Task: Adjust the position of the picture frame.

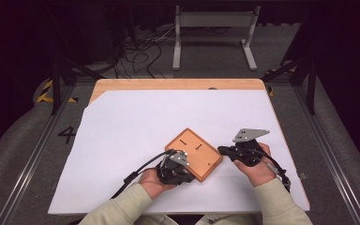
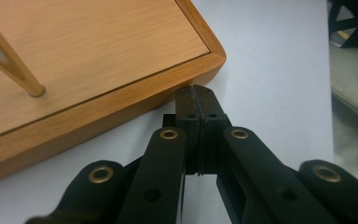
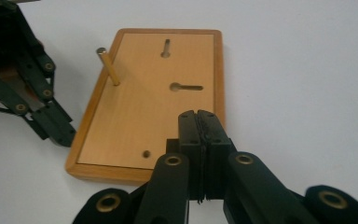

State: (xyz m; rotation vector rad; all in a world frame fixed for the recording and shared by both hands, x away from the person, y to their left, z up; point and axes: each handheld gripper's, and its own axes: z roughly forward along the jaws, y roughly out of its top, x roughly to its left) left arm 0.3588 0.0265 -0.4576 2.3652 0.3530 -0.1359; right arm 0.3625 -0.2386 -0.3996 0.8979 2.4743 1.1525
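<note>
A flat wooden board [image 1: 194, 153] lies on the white sheet, turned at an angle. It has two keyhole slots [image 3: 186, 87], a small hole [image 3: 146, 153] and a brass peg [image 3: 108, 67] standing up near one corner. My left gripper [image 2: 196, 93] is shut with nothing in it, its tips just off the board's [image 2: 98, 60] rounded corner; the peg [image 2: 14, 70] rises to the left. My right gripper [image 3: 199, 116] is also shut and bare, its tips hovering at the board's [image 3: 140, 116] edge. In the high view the left gripper [image 1: 183, 169] sits at the board's near-left side and the right gripper [image 1: 222, 150] at its right.
The white sheet [image 1: 136, 122] covers most of the wooden table [image 1: 178, 84]. A black cable [image 1: 138, 173] trails left from the left gripper. In the right gripper view the left gripper [image 3: 51, 126] sits beside the board's left edge. Beyond the table are floor cables and a white metal frame [image 1: 213, 28].
</note>
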